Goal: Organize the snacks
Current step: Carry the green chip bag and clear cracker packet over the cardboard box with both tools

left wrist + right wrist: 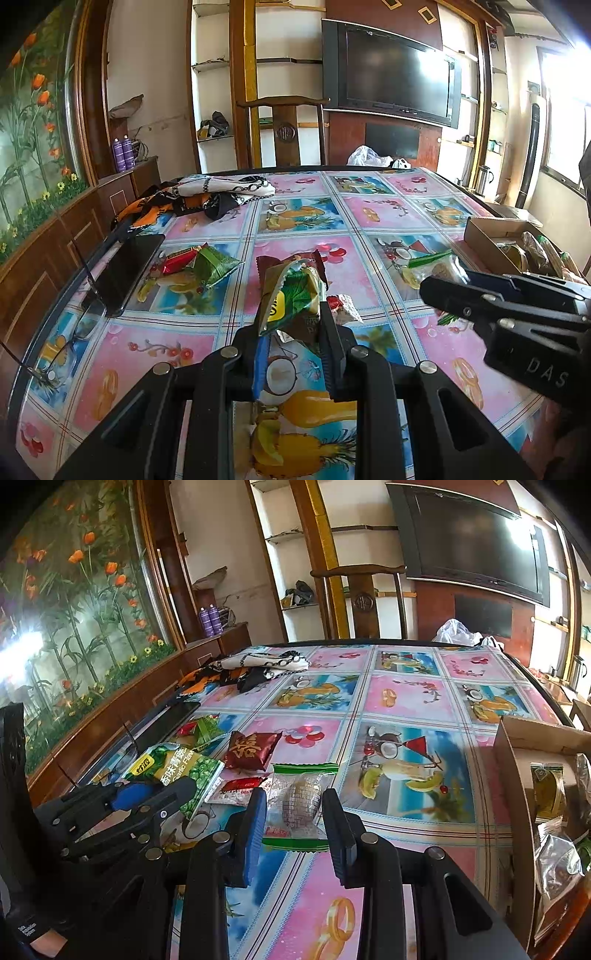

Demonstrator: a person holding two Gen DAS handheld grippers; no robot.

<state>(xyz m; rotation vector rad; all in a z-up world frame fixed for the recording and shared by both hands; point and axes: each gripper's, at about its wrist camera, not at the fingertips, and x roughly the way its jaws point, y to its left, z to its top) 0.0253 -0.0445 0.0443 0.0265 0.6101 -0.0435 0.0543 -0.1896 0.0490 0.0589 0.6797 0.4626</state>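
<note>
Closest in, the left gripper (295,325) is clamped on a green pea snack packet (291,295), the packet standing up between the black fingers, crumpled at the pinch. From the right wrist view the same packet (181,771) shows its green-and-yellow face, lifted at an angle over the table's left side, with the left gripper (173,794) biting its lower edge.

The right gripper (293,812) is closed on a clear packet with green ends (299,805) — a brown, egg-shaped item sits inside the wrapper, and both pads press its sides. In the left wrist view that gripper (439,288) comes in from the right, its tips at the clear packet (432,271).

Just past the pea packet lie a small red-and-white wrapper (236,790) and a dark red pillow packet with gold lettering (251,751), both flat on the patterned tablecloth (406,698). Farther left, a green packet and a red one (199,260) lie together beside a black phone (127,269), with a pair of glasses (70,332) near the table edge.

On the right side stands an open cardboard box (517,775) — several snack packets are already upright inside it.

Toward the far end, a black, orange and white cloth (207,195) is bunched on the table. Beyond that stand a wooden chair (286,125), a white plastic bag (365,155) and a wall-mounted television (395,70).
</note>
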